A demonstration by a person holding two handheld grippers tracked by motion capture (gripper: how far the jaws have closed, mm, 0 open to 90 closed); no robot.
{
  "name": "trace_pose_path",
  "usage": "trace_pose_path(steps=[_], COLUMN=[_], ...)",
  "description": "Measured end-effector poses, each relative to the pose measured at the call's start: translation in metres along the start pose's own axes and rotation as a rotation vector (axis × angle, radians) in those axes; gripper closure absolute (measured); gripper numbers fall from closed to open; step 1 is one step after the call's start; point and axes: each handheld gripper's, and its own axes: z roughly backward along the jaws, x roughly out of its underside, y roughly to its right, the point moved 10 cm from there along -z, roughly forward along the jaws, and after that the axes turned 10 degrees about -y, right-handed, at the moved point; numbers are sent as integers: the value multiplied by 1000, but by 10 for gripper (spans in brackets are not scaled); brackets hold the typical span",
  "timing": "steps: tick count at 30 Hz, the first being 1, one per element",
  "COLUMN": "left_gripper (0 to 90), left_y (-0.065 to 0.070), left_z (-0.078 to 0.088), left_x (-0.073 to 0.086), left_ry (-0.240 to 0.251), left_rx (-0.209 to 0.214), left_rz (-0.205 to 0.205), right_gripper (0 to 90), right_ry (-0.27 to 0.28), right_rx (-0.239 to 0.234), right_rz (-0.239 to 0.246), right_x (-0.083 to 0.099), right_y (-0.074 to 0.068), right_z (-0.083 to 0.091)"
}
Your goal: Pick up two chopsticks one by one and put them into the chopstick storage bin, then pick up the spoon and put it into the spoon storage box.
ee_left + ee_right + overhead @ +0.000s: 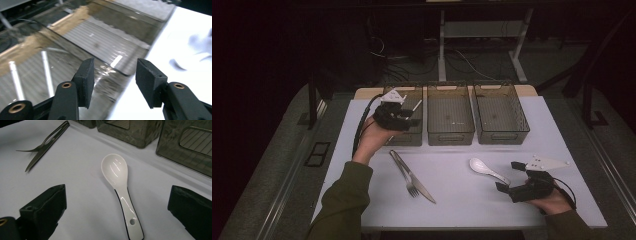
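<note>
White spoon (117,182) on table, between right gripper's (117,220) wide-apart jaws, touching neither.

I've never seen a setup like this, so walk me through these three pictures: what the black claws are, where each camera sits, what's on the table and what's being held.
A person sits at a white table with a hand-held two-jaw gripper in each hand. The high view looks down from above the person's side. The other two pictures come from cameras riding on the grippers, looking along their black jaws.

On the table: three clear bins in a row, a fork crossed with a knife, and a white spoon.

The left gripper hovers over the left bin, which holds white sticks; its jaws are open and empty. The right gripper rests open, its jaws on either side of the spoon's handle, not gripping it.
</note>
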Motion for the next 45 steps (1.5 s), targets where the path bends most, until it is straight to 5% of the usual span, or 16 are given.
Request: trace_pose_path(steps=[11, 27, 39, 45], left_gripper=[374, 158, 0, 0], left_y=[45, 74, 92, 99], left_z=[11, 17, 16, 7], left_x=[21, 80, 119, 130], left_ry=[71, 145, 134, 60], left_rx=[54, 32, 50, 80], left_rz=[-8, 33, 40, 23], right_gripper=[20, 20, 56, 111], right_ry=[3, -1, -28, -56], right_rx=[3, -4, -11, -22], right_rz=[-5, -8, -34, -54], right_x=[0, 0, -10, -18], right_y=[2, 1, 7, 12], right_z=[2, 2, 8, 0])
